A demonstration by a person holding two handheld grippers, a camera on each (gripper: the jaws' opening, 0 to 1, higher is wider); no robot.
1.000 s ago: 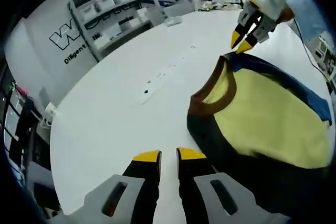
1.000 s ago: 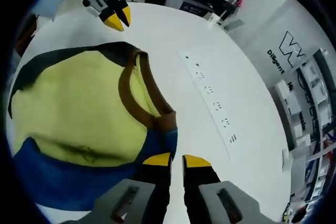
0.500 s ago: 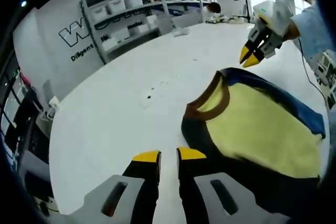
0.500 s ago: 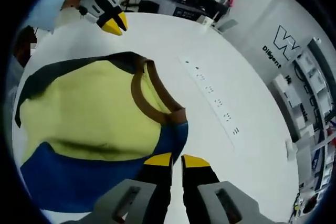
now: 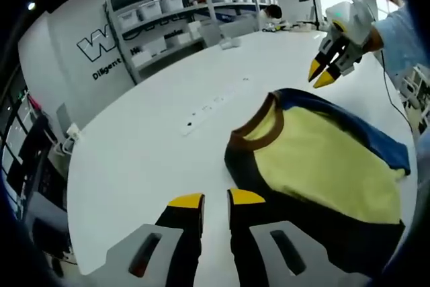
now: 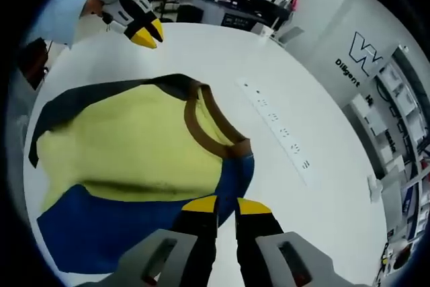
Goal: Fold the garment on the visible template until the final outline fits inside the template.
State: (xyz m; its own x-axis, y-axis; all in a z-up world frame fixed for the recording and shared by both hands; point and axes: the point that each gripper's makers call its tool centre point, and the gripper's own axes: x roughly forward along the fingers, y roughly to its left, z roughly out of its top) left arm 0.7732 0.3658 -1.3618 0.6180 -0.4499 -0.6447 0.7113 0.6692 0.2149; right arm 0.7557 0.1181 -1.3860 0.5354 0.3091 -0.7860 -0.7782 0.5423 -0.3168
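- Both pairs of fingers nearly closed, a thin slit between the yellow tips, nothing held: left gripper (image 5: 216,199) hovering above bare bench (image 5: 148,146), right gripper (image 6: 226,204) hovering just above the blue part of the garment (image 6: 134,159).
- Garment lying flat on the bench, just right of the left fingers (image 5: 187,200) and ahead-left of the right fingers (image 6: 199,203); yellow panel on top, brown collar turned towards the open bench, dark and blue parts around the edges.
- No template outline discernible on the white surface; cannot tell whether the present outline fits.
- Row of small dark marks (image 6: 282,130) on the bench beyond the collar.
- Risk: pinching only the top layer, dragging the yellow panel askew and bunching the fold.
- Risk: sliding the whole garment instead of folding it, pushing an edge past the intended outline.
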